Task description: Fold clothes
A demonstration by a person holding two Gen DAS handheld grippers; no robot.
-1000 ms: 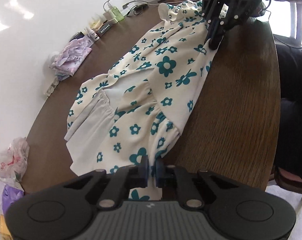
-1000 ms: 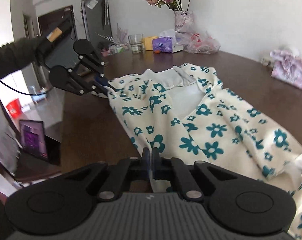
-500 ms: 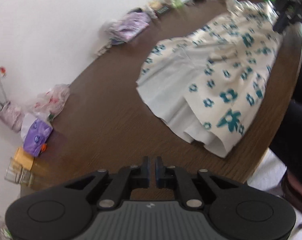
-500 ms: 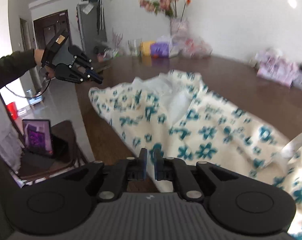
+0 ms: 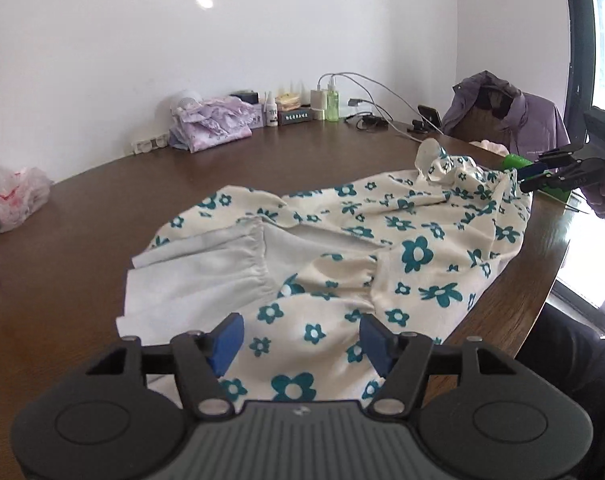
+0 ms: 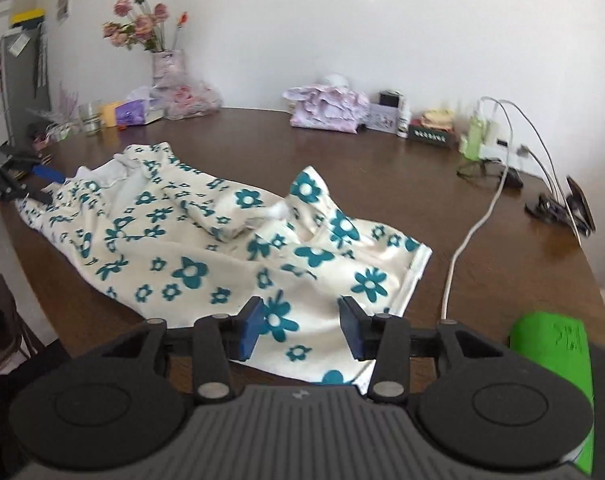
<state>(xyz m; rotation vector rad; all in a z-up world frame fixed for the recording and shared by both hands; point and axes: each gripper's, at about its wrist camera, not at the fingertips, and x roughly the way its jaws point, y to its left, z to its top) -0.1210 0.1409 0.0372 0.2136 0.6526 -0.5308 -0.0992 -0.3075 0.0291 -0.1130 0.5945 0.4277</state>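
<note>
My left tongs [image 5: 300,340] are opening, blue pads [image 5: 227,342] apart, with the dress [image 5: 382,248] lying under the gap but nothing pinched. My right tongs [image 6: 300,326] are opening too, narrower than the left, over the other end of the dress, pads [image 6: 250,328] clear of the cloth. So both ends lie loose on the table [image 5: 82,248], and I judge I am between grips, picking where to take hold for the next fold

To do it well I would bite only the top layers at a clean edge, not a bunched ridge, and take the two ends at matching points so the fold comes out square. I would lift just enough to carry the cloth over itself, since a thin dress like this probably sags and drags. The near side of the dress runs along the table's rim, and part may hang over, so I would draw it inward, away from the rim

The dress is cream with teal flowers, stretched across the near side of the table. Its pale lining [image 5: 206,272] shows where a gathered panel is turned back at the end by my left tongs. At the end by my right tongs a sleeve or collar stands up in a crumpled peak [image 6: 306,188], and wrinkles run through the middle. A white cable [image 6: 474,232] lies just beside that end of the dress, and I would keep clear of it
</note>
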